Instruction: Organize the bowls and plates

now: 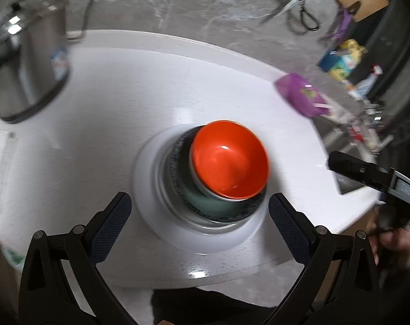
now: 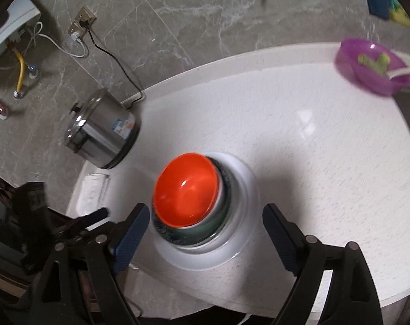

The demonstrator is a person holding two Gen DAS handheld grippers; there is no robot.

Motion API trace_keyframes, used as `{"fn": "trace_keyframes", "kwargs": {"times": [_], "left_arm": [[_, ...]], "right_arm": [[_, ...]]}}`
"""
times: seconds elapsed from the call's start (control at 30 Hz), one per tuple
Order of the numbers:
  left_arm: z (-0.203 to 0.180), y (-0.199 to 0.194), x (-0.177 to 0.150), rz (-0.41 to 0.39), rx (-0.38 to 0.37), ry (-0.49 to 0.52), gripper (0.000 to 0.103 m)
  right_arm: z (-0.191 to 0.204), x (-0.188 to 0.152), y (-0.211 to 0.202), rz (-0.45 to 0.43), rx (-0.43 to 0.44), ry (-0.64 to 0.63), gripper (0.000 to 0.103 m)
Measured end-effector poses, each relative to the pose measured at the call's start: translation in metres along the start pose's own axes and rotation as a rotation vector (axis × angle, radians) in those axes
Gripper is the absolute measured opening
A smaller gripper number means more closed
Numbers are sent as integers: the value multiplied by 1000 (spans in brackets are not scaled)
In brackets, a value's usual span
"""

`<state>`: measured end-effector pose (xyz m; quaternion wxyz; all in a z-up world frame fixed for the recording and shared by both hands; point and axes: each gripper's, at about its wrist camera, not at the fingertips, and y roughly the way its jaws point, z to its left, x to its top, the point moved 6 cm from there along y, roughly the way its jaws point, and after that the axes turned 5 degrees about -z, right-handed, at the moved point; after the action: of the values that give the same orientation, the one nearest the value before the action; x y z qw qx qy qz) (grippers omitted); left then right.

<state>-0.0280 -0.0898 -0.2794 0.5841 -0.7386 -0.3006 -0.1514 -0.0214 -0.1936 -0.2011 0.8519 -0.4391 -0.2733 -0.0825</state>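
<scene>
Grey marbled wall tiles behind a white speckled bench [image 1: 139, 86], seen from above through two fisheye views.

Left gripper [image 1: 199, 214]: jaws wide apart, clamped on nothing, blue-padded fingertips [image 1: 115, 216] flanking the near edge of the stack without touching it. Right gripper [image 2: 202, 227]: jaws likewise spread wide and holding nothing, fingertips [image 2: 133, 233] either side of the same stack; also visible at the right edge of the left wrist view as a black body gripped in a hand [image 1: 394, 241].

Between both pairs of jaws, near the front of the bench: orange bowl [image 1: 229, 159], upright, orange inside and pale outside, nested on top. Under it a pale green bowl [image 1: 202, 200], then a dark blue-patterned plate [image 1: 248, 208], then a large white plate [image 1: 150, 189] flat on the bench as the base. Orange bowl offset toward one side of the stack rather than centred.

Farther out: purple bowl [image 2: 373, 67] near the far right edge of the bench, something green inside plus a white utensil, well apart from the stack. Steel pot [image 2: 102, 132] with a lid and a label, at the far left by the wall, black cable running from behind it up to a wall socket [image 2: 81, 23]. Scissors [image 1: 302, 5] hanging on the wall at upper right, blurred clutter below them.
</scene>
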Motion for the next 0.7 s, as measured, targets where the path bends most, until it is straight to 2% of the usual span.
{"fn": "trace_keyframes", "kwargs": {"times": [0.1,0.17,0.33,0.47,0.57,0.63,0.7], "left_arm": [[4,-10,0,25,238,-27,103],[1,-13,-1,22,262,-19,103],[-4,-12,1,27,218,-51,103],[-9,0,3,80,28,-109,101],[3,0,7,53,-43,-176,101],[14,-4,13,14,-58,-214,101],[19,-4,21,8,-30,-180,101]], "right_arm": [[1,0,-5,-17,-21,-10,88],[6,0,-8,-30,-43,-39,88],[13,5,-18,-60,-87,-58,88],[20,10,-24,-100,-140,-91,88],[24,13,-23,-115,-164,-70,88],[31,12,-21,-112,-173,-79,88],[38,9,-18,-107,-198,-99,88]]}}
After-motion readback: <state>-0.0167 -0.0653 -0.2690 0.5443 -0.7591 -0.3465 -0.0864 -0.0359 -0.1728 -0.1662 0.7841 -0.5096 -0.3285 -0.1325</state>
